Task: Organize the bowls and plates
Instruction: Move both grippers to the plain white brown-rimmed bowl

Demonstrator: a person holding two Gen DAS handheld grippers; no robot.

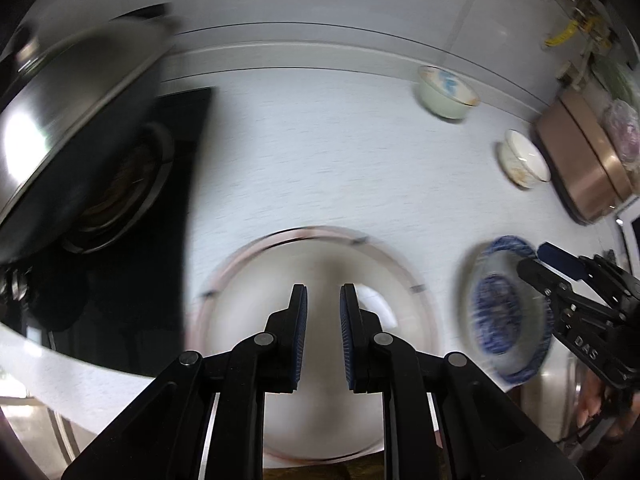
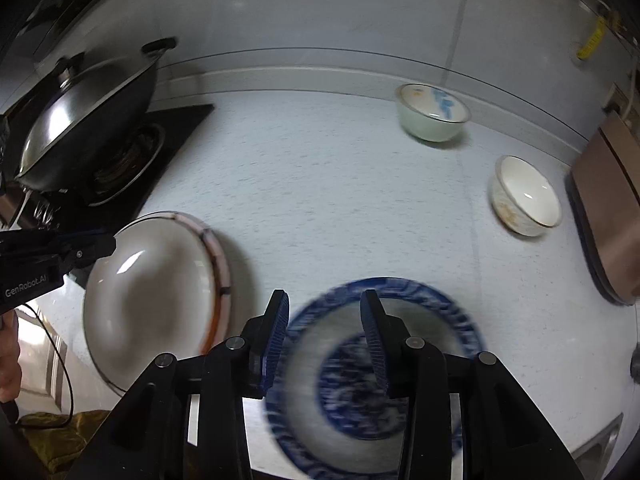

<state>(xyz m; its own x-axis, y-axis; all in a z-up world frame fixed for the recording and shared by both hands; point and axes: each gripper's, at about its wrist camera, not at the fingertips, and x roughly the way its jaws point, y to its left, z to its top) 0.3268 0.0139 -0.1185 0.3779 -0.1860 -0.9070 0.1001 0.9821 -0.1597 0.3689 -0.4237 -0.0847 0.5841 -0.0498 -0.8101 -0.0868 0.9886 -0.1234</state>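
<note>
**Spotter:** Where are the 2 plates?

**Operator:** Both on the pale countertop (image 2: 328,200), apart from each other. The white plate with the pink rim (image 1: 316,240) lies under my left gripper (image 1: 323,300), just beside the stove (image 2: 132,160). The blue-patterned plate (image 2: 436,304) lies under my right gripper (image 2: 324,308), near the counter's front edge.

**Spotter:** Gripper states?

**Operator:** Left jaws stand close together with a narrow gap, and nothing is between the pads. Right jaws are parted wider, also empty; the blue plate shows through the gap below them, not pinched. I hold nothing.

**Spotter:** The bowls?

**Operator:** 2 of them farther back. The pale green bowl with blue marks (image 2: 432,114) is near the wall; the white bowl with a gold rim (image 2: 526,196) is just beside the brown board (image 2: 612,216) on the right.

**Spotter:** What worries you?

**Operator:** 3 things, in my judgement. First, both views are smeared, so my aim at a thin rim is poor; a pad could strike the glaze and skate the plate. Second, the left jaws look too narrow to take a rim without widening. Third, the blue plate sits close to the edge, with the sink (image 2: 600,440) below right; a sideways nudge could tip it off. The lidded wok (image 2: 80,112) also crowds my left side.
</note>
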